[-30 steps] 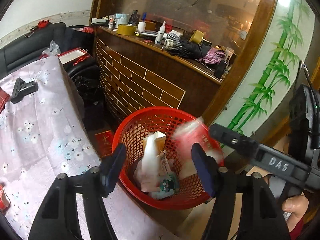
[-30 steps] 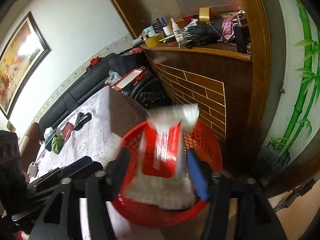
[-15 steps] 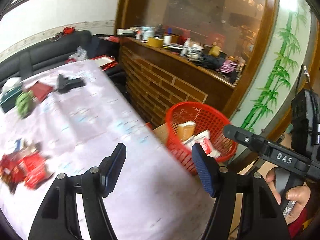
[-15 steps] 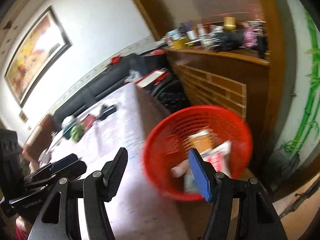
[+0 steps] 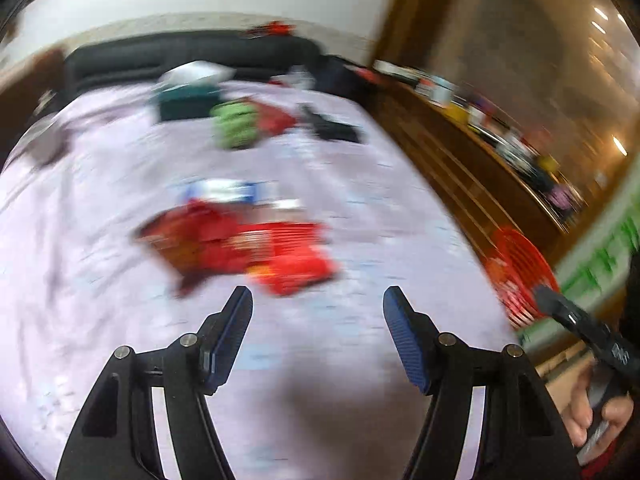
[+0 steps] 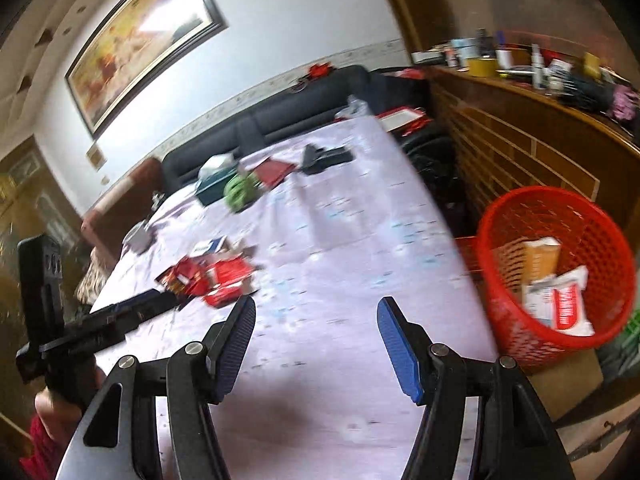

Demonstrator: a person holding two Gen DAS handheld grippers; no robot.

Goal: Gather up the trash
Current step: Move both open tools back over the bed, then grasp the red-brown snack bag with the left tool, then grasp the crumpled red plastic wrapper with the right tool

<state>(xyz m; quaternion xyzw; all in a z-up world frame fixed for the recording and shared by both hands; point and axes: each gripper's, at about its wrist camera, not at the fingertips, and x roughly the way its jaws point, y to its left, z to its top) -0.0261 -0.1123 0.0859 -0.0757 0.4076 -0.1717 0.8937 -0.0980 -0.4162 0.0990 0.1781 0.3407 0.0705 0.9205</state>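
Observation:
A pile of red wrappers [image 5: 248, 248] lies on the pale floral tablecloth [image 5: 120, 320], with a blue and white packet [image 5: 228, 190] just behind it. The left wrist view is blurred. My left gripper [image 5: 318, 300] is open and empty, just in front of the pile. The pile also shows in the right wrist view [image 6: 212, 276]. My right gripper [image 6: 316, 308] is open and empty over the table. The red mesh basket [image 6: 516, 320] stands beside the table's right edge and holds a tan carton [image 6: 540, 260] and a red and white packet [image 6: 564, 308].
A green object [image 6: 240, 190], a dark teal box [image 6: 214, 192], a red booklet [image 6: 274, 172] and a black device [image 6: 326, 158] lie at the far end of the table. A black sofa [image 6: 280, 120] stands behind. A cluttered wooden counter [image 6: 560, 116] runs along the right.
Both grippers have swung left from over the basket to over the table. The red and white packet dropped from the right gripper now lies in the basket. The red wrappers have come into view.

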